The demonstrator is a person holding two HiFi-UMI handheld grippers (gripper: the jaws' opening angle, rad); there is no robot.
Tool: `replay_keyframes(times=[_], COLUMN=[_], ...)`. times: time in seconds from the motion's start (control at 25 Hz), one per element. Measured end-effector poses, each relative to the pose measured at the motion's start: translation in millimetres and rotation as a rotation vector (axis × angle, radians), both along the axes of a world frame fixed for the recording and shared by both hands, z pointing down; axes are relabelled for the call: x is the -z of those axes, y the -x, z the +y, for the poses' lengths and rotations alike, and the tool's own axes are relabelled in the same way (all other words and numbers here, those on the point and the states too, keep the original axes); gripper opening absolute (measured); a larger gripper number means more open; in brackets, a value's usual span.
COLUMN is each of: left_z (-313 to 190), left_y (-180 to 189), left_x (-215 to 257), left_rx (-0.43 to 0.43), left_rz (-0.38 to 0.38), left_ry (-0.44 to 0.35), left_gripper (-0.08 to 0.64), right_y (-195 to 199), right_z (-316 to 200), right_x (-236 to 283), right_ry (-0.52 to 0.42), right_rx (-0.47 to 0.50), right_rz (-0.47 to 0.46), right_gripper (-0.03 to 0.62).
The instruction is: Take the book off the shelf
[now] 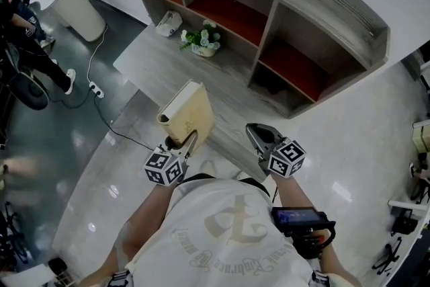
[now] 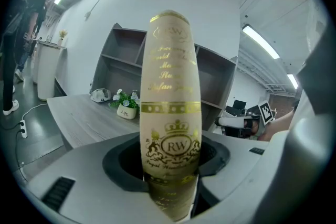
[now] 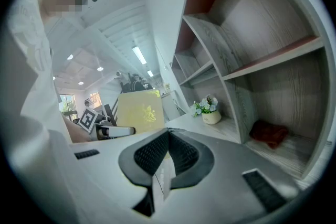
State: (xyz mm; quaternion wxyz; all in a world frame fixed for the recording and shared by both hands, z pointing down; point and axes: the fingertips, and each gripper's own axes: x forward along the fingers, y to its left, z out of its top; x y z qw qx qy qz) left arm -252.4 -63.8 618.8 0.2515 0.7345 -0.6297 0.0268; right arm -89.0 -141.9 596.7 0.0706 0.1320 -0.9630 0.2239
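A cream book (image 1: 189, 112) with gold print stands upright in the air over the near end of the table, off the shelf (image 1: 316, 23). My left gripper (image 1: 180, 143) is shut on its lower end. In the left gripper view the book's spine (image 2: 170, 107) fills the gap between the jaws. My right gripper (image 1: 255, 131) hovers to the right of the book, apart from it, its jaws together with nothing in them. The right gripper view shows the book's cover (image 3: 139, 107) off to the left of the right gripper (image 3: 167, 135).
A grey wooden table (image 1: 154, 64) runs along the shelf's foot. On it stand a small pot of white flowers (image 1: 201, 41) and a white object (image 1: 168, 24). A dark red cloth (image 3: 269, 132) lies in a lower shelf compartment. A white round counter (image 1: 70, 0) and people stand far left.
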Motion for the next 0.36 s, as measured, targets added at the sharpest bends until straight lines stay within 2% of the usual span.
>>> replay_keyframes(times=[0.36], left_z=[-10], left_y=[-14], left_x=[-2], left_rx=[-0.031], left_rz=[0.013], left_ry=[0.002], left_gripper=[0.216], right_y=[-9], right_z=[-4], right_x=[-2], right_ry=[-0.001], right_rx=[-0.011], right_rz=[0.007], right_gripper=[0.003])
